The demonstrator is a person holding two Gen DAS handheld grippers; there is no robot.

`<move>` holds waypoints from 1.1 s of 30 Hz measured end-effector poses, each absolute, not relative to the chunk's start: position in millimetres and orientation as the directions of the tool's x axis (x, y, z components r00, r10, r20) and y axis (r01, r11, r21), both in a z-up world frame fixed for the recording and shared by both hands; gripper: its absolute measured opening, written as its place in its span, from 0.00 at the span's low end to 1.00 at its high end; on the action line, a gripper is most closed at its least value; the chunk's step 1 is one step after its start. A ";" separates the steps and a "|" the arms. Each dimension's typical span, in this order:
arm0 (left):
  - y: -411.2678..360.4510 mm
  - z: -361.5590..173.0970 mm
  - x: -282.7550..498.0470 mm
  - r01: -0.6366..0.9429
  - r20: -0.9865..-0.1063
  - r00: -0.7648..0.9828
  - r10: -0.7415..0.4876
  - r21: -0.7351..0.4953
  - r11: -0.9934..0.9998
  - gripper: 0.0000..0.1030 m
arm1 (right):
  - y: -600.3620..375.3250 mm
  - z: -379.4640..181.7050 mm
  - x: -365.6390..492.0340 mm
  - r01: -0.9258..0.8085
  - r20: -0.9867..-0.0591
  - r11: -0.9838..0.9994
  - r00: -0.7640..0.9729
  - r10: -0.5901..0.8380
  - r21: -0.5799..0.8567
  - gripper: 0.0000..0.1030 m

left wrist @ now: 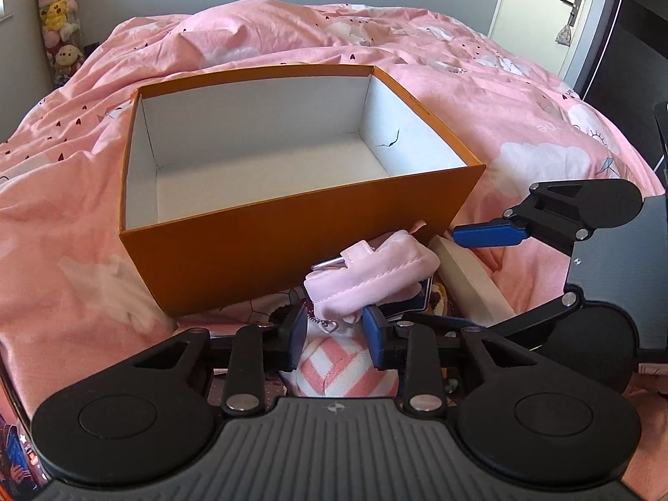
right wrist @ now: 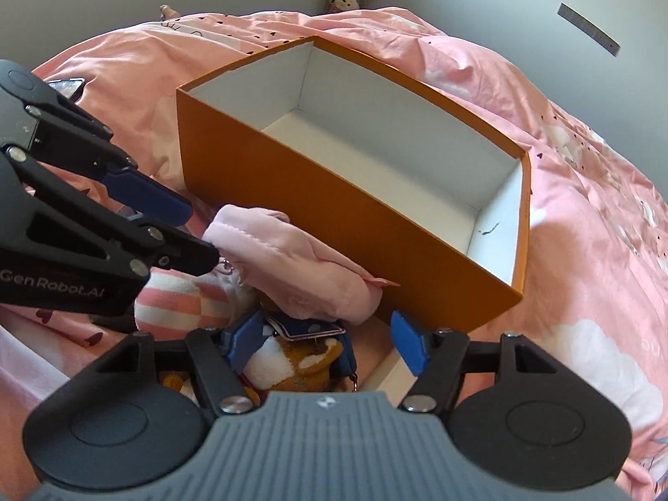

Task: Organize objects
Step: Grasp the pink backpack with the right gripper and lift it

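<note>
Just ahead of the left tongs (left wrist: 334,330), against the near wall of the orange box (left wrist: 259,246) on the pink bedspread (left wrist: 83,175), lies a small pink fabric pouch (left wrist: 371,277) with a little chain and heart charm dangling from it. It looks light and soft, the sort of thing that will crumple and sag when lifted, so my guess is that a pinch on the stitched lower edge or the bunched cloth near the chain would hold best (the loose flap would likely slip free). The left tongs are narrowed around that lower edge, blue pads at either side of the cloth and seemingly nipping it, though whether they press firmly is hard to tell. Beneath them sits a pink-and-white striped plush (left wrist: 346,371). The right tongs (right wrist: 330,344) stand half spread and hold nothing; between their fingers lies a brown-and-white stuffed toy in a navy sailor collar (right wrist: 292,359), soft and squashy, probably best taken across its body. A pale flat board (right wrist: 388,375) lies by their right finger. The box, beyond both tongs, is empty.
</note>
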State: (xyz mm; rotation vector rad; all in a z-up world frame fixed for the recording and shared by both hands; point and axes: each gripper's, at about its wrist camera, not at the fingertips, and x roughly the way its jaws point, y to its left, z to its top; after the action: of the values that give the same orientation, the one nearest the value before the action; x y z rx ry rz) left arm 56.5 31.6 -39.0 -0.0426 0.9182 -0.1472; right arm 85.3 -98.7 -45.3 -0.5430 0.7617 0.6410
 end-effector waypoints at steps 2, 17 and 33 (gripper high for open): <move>34.3 -41.1 60.3 0.105 -0.789 0.593 -0.160 -0.121 0.987 0.30 | -92.9 -49.6 86.4 -0.715 -0.761 0.659 0.555 0.335 -0.232 0.67; 41.2 -33.3 70.0 0.074 -0.787 0.604 -0.123 -0.098 0.992 0.27 | -68.2 -70.1 91.3 -0.721 -0.704 0.572 0.635 0.318 -0.392 0.31; 108.3 -12.2 79.4 -0.156 -0.875 0.484 -0.010 -0.098 0.983 0.51 | -100.3 -13.4 89.4 -0.622 -0.683 0.714 0.675 0.280 -0.322 0.21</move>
State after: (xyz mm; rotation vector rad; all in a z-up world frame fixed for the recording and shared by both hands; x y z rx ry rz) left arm 79.4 108.3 -12.2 -0.1724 1.0637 0.0894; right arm 89.4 -100.3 -13.4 -0.5770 0.6465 0.5399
